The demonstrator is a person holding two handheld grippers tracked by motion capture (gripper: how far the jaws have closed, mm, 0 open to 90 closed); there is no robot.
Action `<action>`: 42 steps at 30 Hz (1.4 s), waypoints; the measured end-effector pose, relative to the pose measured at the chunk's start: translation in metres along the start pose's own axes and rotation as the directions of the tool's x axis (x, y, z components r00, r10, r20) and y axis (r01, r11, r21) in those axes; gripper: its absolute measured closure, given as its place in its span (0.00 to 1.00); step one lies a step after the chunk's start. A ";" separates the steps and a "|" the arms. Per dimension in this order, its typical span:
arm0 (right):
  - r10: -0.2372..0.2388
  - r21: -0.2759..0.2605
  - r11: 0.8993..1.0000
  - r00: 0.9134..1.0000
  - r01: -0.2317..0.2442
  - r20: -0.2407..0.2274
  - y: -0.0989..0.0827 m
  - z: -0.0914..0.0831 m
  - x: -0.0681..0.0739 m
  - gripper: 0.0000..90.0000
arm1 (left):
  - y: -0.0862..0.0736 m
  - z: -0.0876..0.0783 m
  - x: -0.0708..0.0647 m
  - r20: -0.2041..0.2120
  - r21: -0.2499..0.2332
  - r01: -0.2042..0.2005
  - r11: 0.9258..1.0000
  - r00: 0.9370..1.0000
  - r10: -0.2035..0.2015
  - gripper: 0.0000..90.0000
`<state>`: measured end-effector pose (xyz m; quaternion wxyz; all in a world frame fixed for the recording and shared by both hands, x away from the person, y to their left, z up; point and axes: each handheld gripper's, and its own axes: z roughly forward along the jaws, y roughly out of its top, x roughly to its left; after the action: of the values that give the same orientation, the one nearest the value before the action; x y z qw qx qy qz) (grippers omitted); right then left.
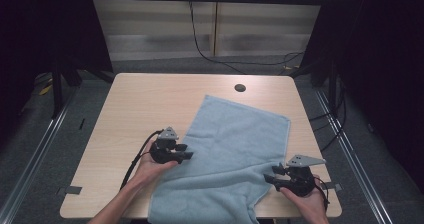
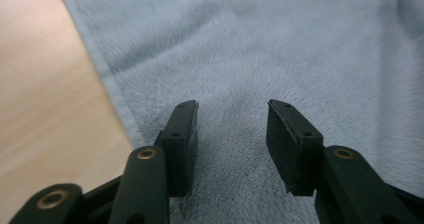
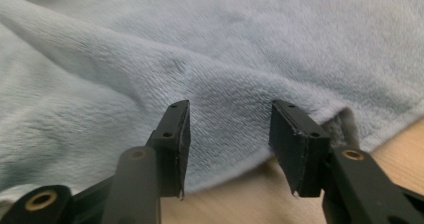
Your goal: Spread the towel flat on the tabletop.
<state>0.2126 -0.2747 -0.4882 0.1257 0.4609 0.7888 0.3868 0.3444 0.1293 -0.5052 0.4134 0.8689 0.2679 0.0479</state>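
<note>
- Both claws apart, nothing clamped. Right gripper (image 1: 276, 174) sits nearest the person, at the towel's (image 1: 235, 154) near-right edge; in the right gripper view its jaws stand wide w/ a raised fold of towel (image 3: 240, 79) just ahead and bare table (image 3: 235, 204) under them.
- Left gripper (image 1: 189, 151) is a bit farther in, over the towel's left edge; in the left gripper view the jaws gape above towel pile (image 2: 235, 64), pads not pressing, w/ the hem and wood table (image 2: 45, 109) off to one side.
- Towel lies flat-ish on the table (image 1: 150, 94), long axis running diagonally: near end drapes over the table's front edge, far corner points toward the round hole (image 1: 240, 88) at the back.
- Key relation: cloth lies between the two grippers, i.e. inward from each. Right is closer to a grabbable edge (that lifted fold); left prob. needs to drop onto the hem beside it.
- Beyond the table: cables (image 1: 210, 54) on the floor, pale wall panel.
</note>
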 end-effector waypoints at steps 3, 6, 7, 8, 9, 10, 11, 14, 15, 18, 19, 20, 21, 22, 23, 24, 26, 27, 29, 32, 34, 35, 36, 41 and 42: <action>-0.006 0.014 1.000 1.000 0.006 0.002 0.000 0.005 0.000 0.55 | -0.002 -0.004 -0.003 -0.044 0.021 -0.055 0.998 0.997 0.056 0.84; -0.011 0.025 1.000 1.000 0.011 -0.004 0.002 0.011 0.001 0.54 | -0.011 -0.015 -0.002 -0.055 0.018 -0.049 0.999 0.997 0.050 0.95; -0.014 0.031 0.999 1.000 0.015 -0.008 0.004 0.014 0.001 0.54 | -0.015 -0.019 -0.002 -0.060 0.020 -0.031 0.999 0.998 0.032 0.95; -0.021 0.040 0.999 1.000 0.021 -0.011 0.005 0.017 0.001 0.54 | -0.019 -0.025 -0.001 -0.067 0.023 -0.019 1.000 0.998 0.020 0.95; -0.023 0.045 0.999 1.000 0.023 -0.008 0.007 0.020 0.002 0.53 | -0.024 -0.030 0.001 -0.057 0.017 0.008 1.000 0.998 -0.007 0.95; -0.028 0.047 0.998 1.000 0.029 -0.011 0.010 0.023 0.002 0.53 | -0.029 -0.037 0.001 -0.045 0.014 0.034 0.999 0.998 -0.033 0.95; -0.036 0.045 0.998 0.999 0.037 -0.015 0.013 0.025 0.003 0.53 | -0.036 -0.043 0.001 -0.040 0.008 0.041 0.999 0.998 -0.041 0.95; -0.045 0.000 0.999 0.999 0.045 -0.031 0.025 0.027 0.007 0.54 | -0.052 -0.064 -0.005 -0.040 0.016 0.090 0.996 0.995 -0.090 0.94; -0.051 -0.015 0.999 0.998 0.051 -0.036 0.029 0.027 0.009 0.56 | -0.057 -0.070 -0.006 -0.038 0.020 0.096 0.995 0.995 -0.095 0.91; -0.085 -0.038 0.996 0.995 0.083 -0.053 0.041 0.029 0.017 0.63 | -0.069 -0.084 -0.010 -0.023 0.011 0.105 0.994 0.994 -0.104 0.80; -0.093 -0.054 0.995 0.994 0.090 -0.060 0.046 0.030 0.019 0.65 | -0.070 -0.087 -0.010 -0.026 0.000 0.113 0.994 0.993 -0.113 0.76; -0.085 -0.076 0.994 0.994 0.080 -0.063 0.051 0.030 0.021 0.69 | -0.069 -0.090 -0.008 -0.021 -0.009 0.119 0.993 0.993 -0.119 0.74; -0.080 -0.099 0.992 0.994 0.072 -0.079 0.056 0.030 0.021 0.71 | -0.067 -0.090 -0.005 -0.018 -0.021 0.122 0.992 0.992 -0.122 0.72; -0.081 -0.112 0.991 0.992 0.071 -0.093 0.061 0.032 0.021 0.71 | -0.063 -0.090 -0.001 -0.021 -0.035 0.125 0.992 0.992 -0.126 0.70; -0.088 -0.110 0.991 0.991 0.078 -0.096 0.066 0.036 0.021 0.70 | -0.057 -0.087 0.005 -0.027 -0.047 0.131 0.990 0.991 -0.132 0.68; -0.095 -0.099 0.991 0.990 0.085 -0.099 0.072 0.043 0.021 0.69 | -0.053 -0.084 0.009 -0.036 -0.044 0.128 0.991 0.991 -0.129 0.67; -0.097 -0.074 0.993 0.989 0.089 -0.108 0.080 0.057 0.018 0.67 | -0.041 -0.075 0.021 -0.054 -0.045 0.128 0.991 0.990 -0.131 0.67; -0.097 -0.059 0.994 0.989 0.091 -0.109 0.083 0.065 0.016 0.66 | -0.036 -0.070 0.027 -0.047 -0.063 0.149 0.987 0.987 -0.152 0.68; -0.092 -0.044 0.995 0.989 0.087 -0.119 0.089 0.082 0.012 0.66 | -0.026 -0.060 0.037 -0.059 -0.064 0.154 0.986 0.986 -0.157 0.71; -0.108 -0.013 0.994 0.989 0.107 -0.104 0.096 0.101 0.008 0.68 | -0.020 -0.047 0.050 -0.065 -0.078 0.193 0.978 0.978 -0.198 0.73; -0.095 -0.003 0.995 0.991 0.095 -0.099 0.096 0.109 0.005 0.69 | -0.021 -0.039 0.054 -0.115 -0.049 0.165 0.985 0.979 -0.170 0.74; -0.092 0.018 0.995 0.992 0.094 -0.091 0.094 0.112 0.004 0.70 | -0.025 -0.037 0.055 -0.100 -0.054 0.182 0.982 0.977 -0.186 0.74; -0.095 0.045 0.994 0.991 0.100 -0.090 0.090 0.116 0.003 0.69 | -0.027 -0.038 0.055 -0.091 -0.061 0.168 0.984 0.981 -0.173 0.74; -0.129 0.056 0.989 0.989 0.133 -0.069 0.075 0.105 0.011 0.75 | -0.037 -0.048 0.044 -0.059 -0.048 0.137 0.989 0.988 -0.140 0.76; -0.127 0.053 0.990 0.988 0.132 -0.083 0.072 0.102 0.012 0.79 | -0.039 -0.049 0.042 -0.050 -0.046 0.141 0.989 0.988 -0.143 0.77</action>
<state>0.3079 -0.1946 -0.5020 0.1057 0.3966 0.8323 0.3725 0.3483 0.2045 -0.5077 0.4268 0.8372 0.3388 0.0471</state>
